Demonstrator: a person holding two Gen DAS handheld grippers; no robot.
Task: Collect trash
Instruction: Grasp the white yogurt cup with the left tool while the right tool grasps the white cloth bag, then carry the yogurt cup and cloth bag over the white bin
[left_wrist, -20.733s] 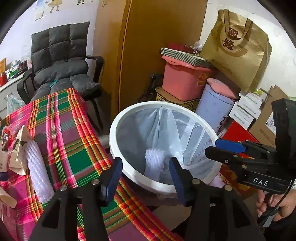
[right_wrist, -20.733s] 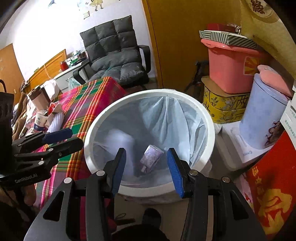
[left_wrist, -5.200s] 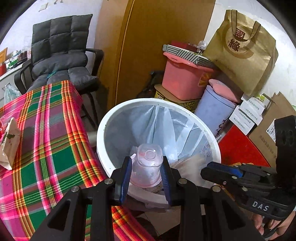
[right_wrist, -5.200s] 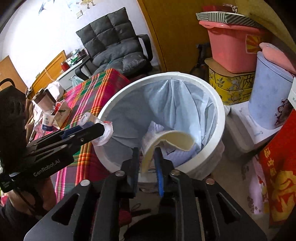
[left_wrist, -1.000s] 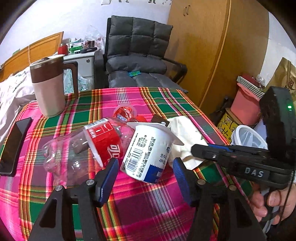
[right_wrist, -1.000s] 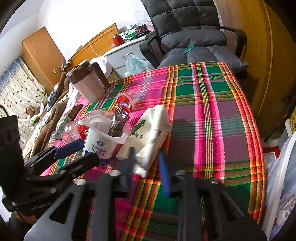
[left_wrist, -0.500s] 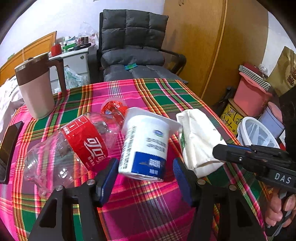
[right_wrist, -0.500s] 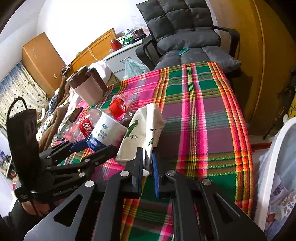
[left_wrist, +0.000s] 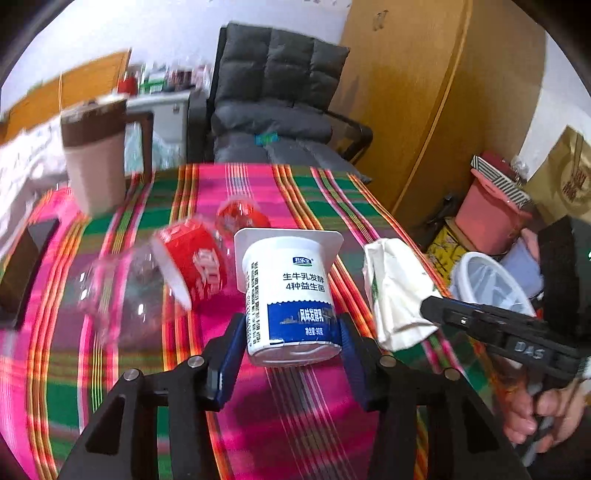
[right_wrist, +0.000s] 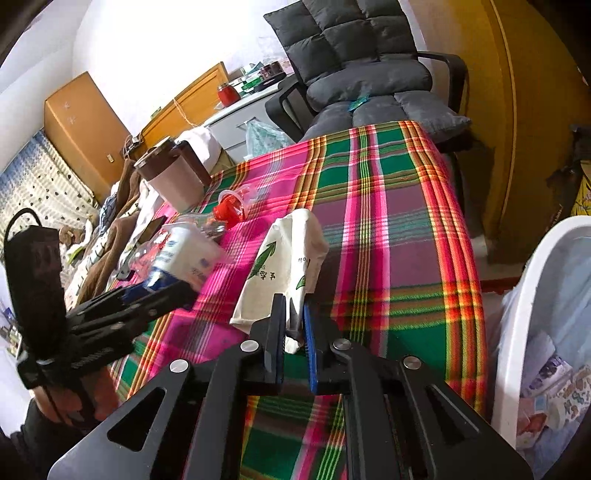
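While left claw (left_wrist: 288, 350) grips yogurt cup (left_wrist: 291, 295), right claw (right_wrist: 293, 332) pinches paper bag (right_wrist: 284, 266).

- left tongs (left_wrist: 291, 350): fingers spread wide, both pads pressed on a cup's sides
- right tongs (right_wrist: 293, 338): nearly closed, pinching a paper bag's corner

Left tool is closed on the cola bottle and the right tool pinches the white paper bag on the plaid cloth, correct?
Not quite. The left tool is closed on the yogurt cup, not the cola bottle, which lies untouched beside it; the left wrist view shows this. The right tool does pinch the white paper bag on the plaid cloth.
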